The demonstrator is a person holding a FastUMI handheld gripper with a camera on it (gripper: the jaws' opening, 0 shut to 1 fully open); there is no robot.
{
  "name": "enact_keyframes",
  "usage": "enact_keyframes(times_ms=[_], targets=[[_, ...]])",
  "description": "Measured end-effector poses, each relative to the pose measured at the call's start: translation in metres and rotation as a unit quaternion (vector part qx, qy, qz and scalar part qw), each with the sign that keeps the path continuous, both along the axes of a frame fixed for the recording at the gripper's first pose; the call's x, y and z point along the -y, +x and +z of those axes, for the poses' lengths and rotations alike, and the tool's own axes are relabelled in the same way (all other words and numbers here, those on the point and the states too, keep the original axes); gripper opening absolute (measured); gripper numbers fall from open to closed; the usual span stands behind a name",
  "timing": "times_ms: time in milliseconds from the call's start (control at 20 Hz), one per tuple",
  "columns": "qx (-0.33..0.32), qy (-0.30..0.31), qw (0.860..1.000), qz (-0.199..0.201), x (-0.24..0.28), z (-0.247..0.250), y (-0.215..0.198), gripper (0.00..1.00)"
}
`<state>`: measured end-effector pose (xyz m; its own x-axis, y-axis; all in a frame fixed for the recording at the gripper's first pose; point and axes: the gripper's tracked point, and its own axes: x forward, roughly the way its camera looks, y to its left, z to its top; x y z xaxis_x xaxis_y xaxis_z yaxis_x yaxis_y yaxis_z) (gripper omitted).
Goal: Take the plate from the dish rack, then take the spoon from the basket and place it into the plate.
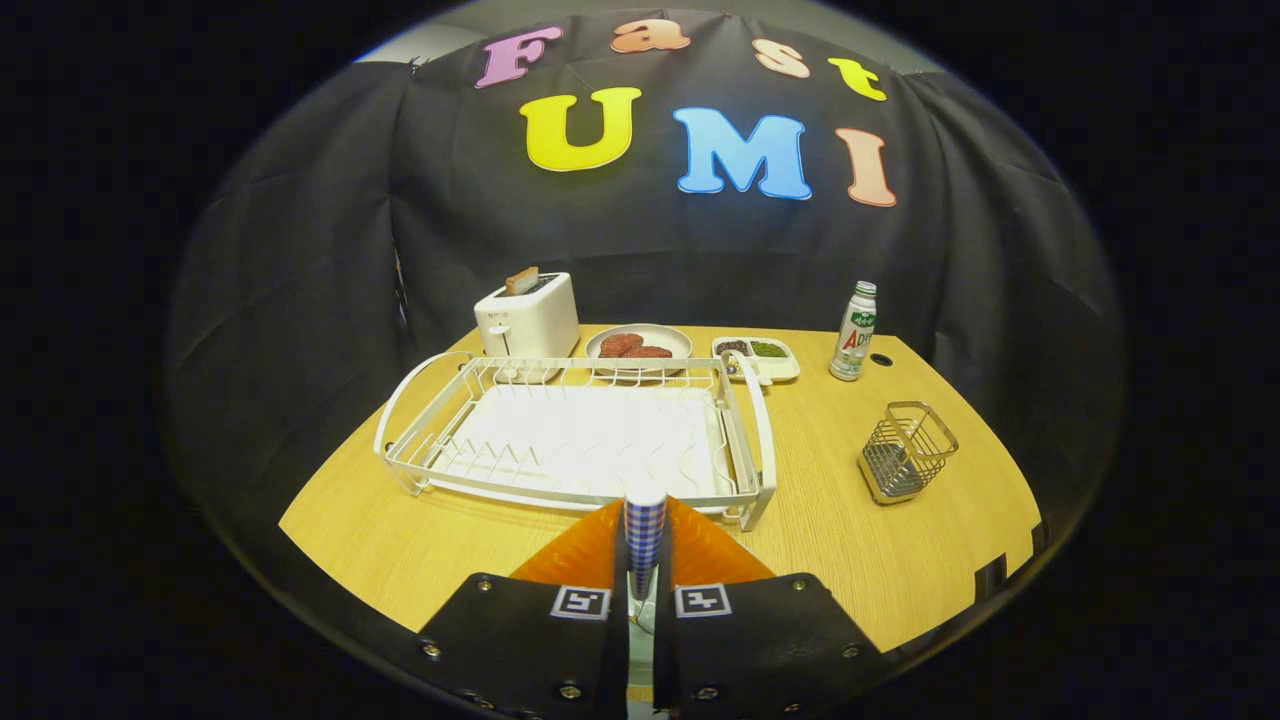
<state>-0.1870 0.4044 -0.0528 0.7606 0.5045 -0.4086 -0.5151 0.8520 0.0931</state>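
table [900, 560] light wood | dish rack [575, 440] mid-table, no plate in it | plate [700, 555] orange, near edge, under the fingers | basket [905, 450] right, looks emptied | gripper [645, 590] pinching spoon [645, 525] by its checked handle over plate | step: placing; next: lower, let go

A light wooden table [880, 560] stands before a black cloth wall. Along the table's far edge, a white toaster [527, 317] with a slice of toast [521, 280] standing in its slot sits toward the left corner. Beside it are a round plate of brown patties [638, 346], a small white divided tray [757, 355] of dark and green food, and a white bottle [853, 331] near a round hole [881, 359] in the tabletop.
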Motion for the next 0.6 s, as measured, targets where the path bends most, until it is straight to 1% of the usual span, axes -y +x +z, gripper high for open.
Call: enact_keyframes(times_ms=[100, 150, 350, 600], targets=[[-0.008, 0.004, 1.000, -0.001, -0.001, -0.002, 0.003, 0.09], [-0.011, 0.009, 1.000, -0.001, 0.001, -0.001, 0.002, 0.14], [-0.014, 0.021, 1.000, -0.008, 0.001, 0.004, 0.009, 0.17], [-0.011, 0.027, 0.999, -0.013, 0.003, 0.011, 0.015, 0.17]])
